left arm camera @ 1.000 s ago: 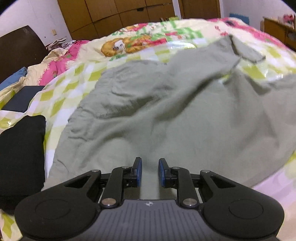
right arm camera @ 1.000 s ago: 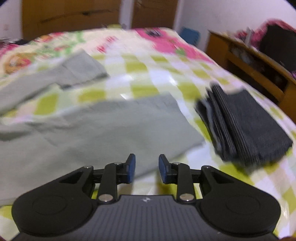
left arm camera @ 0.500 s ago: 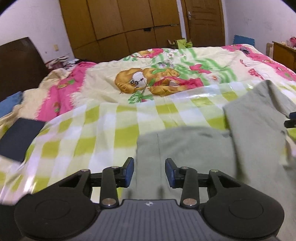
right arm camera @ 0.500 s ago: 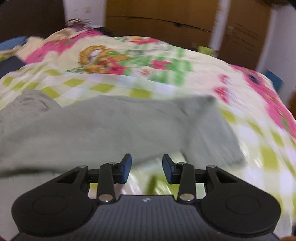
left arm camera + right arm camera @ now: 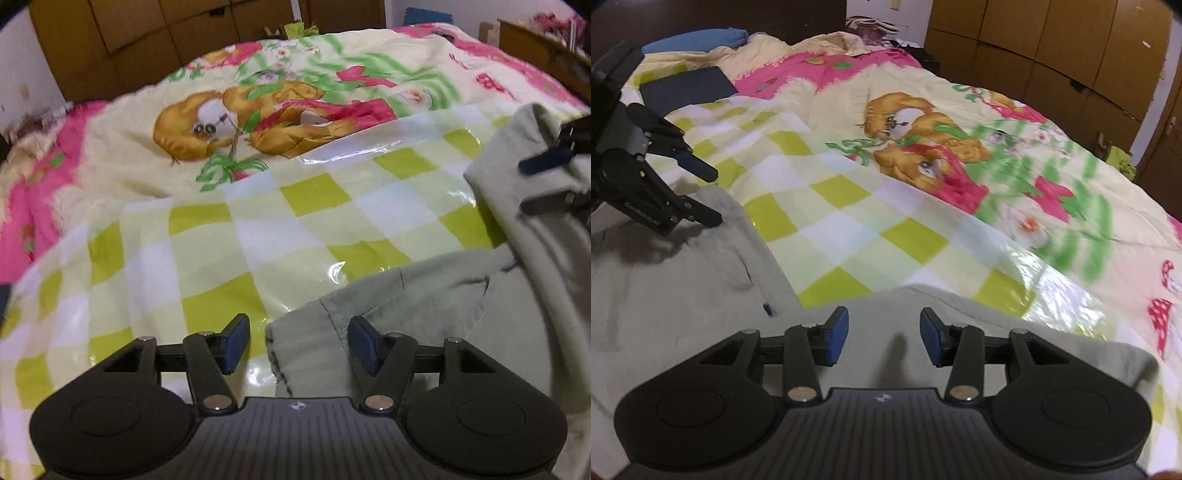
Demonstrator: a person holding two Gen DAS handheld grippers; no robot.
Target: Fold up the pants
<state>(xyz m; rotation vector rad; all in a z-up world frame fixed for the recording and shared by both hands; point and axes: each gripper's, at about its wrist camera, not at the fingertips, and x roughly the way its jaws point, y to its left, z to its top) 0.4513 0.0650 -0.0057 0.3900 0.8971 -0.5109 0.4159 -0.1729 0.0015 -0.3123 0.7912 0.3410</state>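
— Quilt (image 5: 295, 206) first: where do the pants sit on it?

— Pants (image 5: 424, 295) lie on its checked part, below the printed dog (image 5: 207, 129). One hemmed corner lies between the left gripper (image 5: 299, 339) fingers; a leg runs up the quilt's right side.

— Left gripper's state?

— Jaws spread wide, gripping nothing, low over that corner. I cannot tell whether they touch the cloth.

— Right gripper (image 5: 882, 332)?

— Also wide open and holding nothing, over a pants edge (image 5: 923, 306) near the quilt's flowered part.

— Anything smaller?

— A dark folded cloth (image 5: 687, 90) at the quilt's far left edge, with what looks like a blue pillow (image 5: 698, 38) beyond, though it's blurred.
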